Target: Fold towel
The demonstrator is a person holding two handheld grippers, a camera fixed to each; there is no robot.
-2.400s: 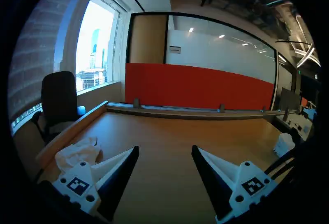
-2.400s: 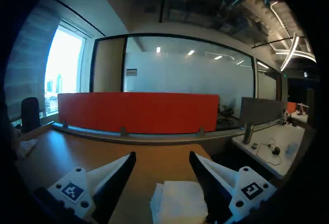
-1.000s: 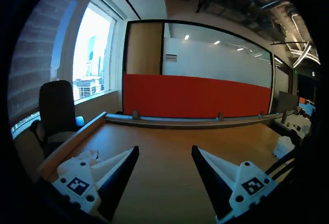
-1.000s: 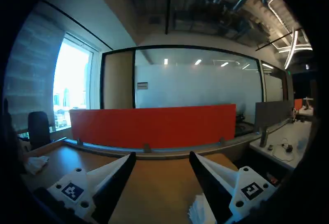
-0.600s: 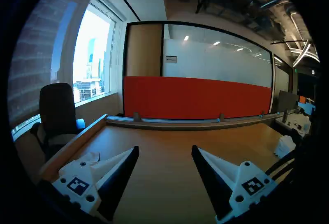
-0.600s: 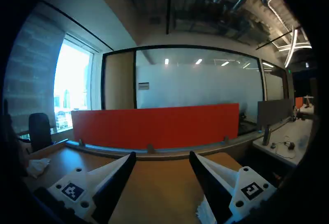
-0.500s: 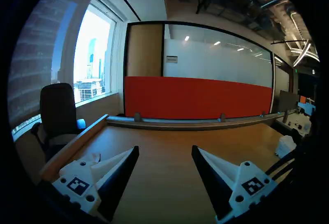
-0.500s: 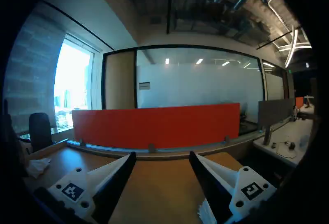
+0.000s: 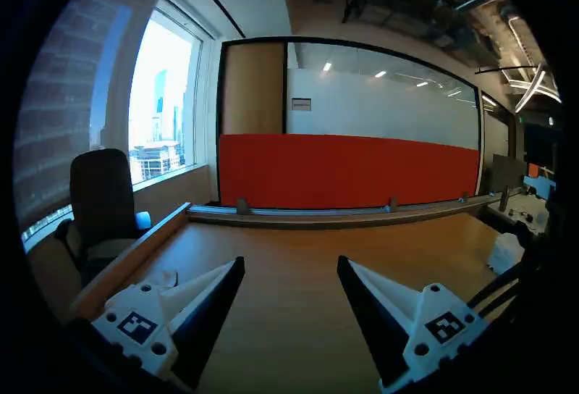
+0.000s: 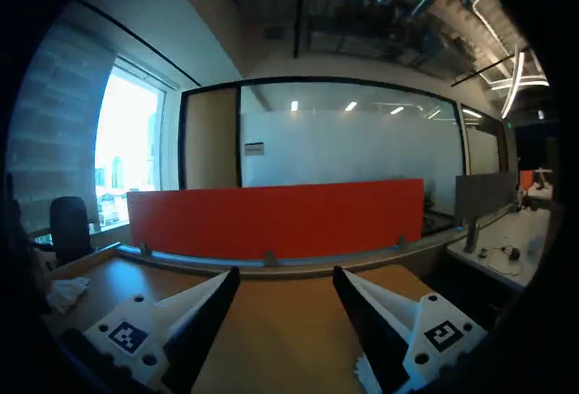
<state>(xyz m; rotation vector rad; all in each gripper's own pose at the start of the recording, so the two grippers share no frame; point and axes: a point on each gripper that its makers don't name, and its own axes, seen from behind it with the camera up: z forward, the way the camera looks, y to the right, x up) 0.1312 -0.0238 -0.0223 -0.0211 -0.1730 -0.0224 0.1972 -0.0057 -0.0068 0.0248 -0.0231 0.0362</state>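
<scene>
Over the desk, left gripper and right gripper both gape wide, empty. Crumpled towel looks soft, light, floppy; best pinched at a corner.

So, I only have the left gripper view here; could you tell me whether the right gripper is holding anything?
Observer: No, the right gripper is open, with bare desk between its fingers.
Operator: Thank you. Where is the folded stack from its side?
Observer: A white corner of the stack peeks out at the bottom edge, beside the finger on the view's right.
Operator: And the crumpled towel?
Observer: The towel is in plain sight there, lying on the desk far to the left, apart from both fingers.
</scene>
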